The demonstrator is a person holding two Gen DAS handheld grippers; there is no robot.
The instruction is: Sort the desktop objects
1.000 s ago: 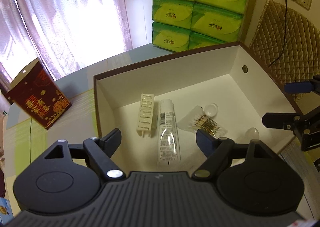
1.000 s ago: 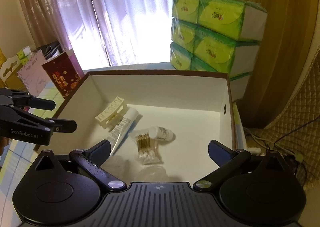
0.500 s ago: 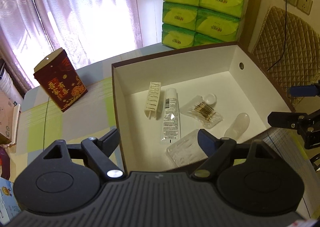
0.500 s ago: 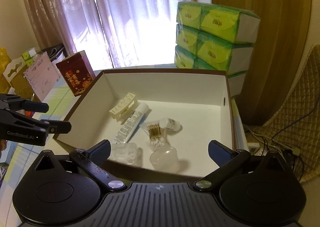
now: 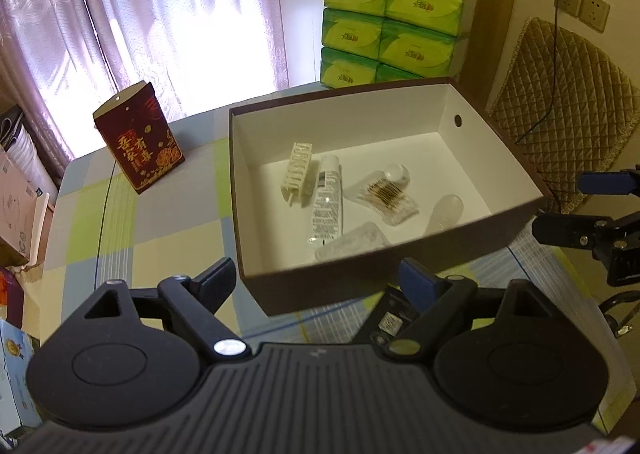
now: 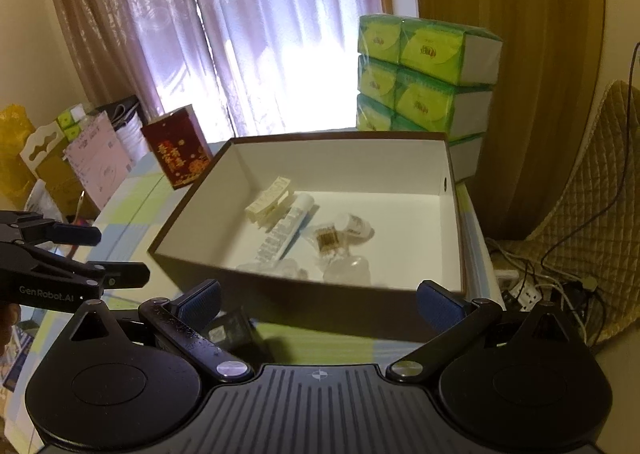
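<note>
A brown box with white inside (image 5: 460, 230) (image 6: 320, 302) stands on the checked table. In it lie a cream hair clip (image 5: 297, 171) (image 6: 269, 202), a white tube (image 5: 328, 199) (image 6: 286, 228), a bag of cotton swabs (image 5: 384, 195) (image 6: 329, 240), a small white bottle (image 6: 354, 225) and clear plastic pieces (image 5: 446, 209). My left gripper (image 5: 318, 282) is open and empty, just short of the box's near wall. My right gripper (image 6: 318, 298) is open and empty, also in front of the box. A black item (image 5: 394, 318) (image 6: 230, 328) lies on the table below the grippers.
A red gift box (image 5: 138, 143) (image 6: 176, 145) stands left of the brown box. Green tissue packs (image 5: 394, 27) (image 6: 424, 73) are stacked behind it. A quilted chair (image 5: 560, 113) and cables (image 6: 540, 286) are on the right. Cartons crowd the left edge (image 6: 92, 157).
Both grippers have drawn back and up from over the box; the box now sits farther ahead and its near wall shows. Both stayed open and empty.
</note>
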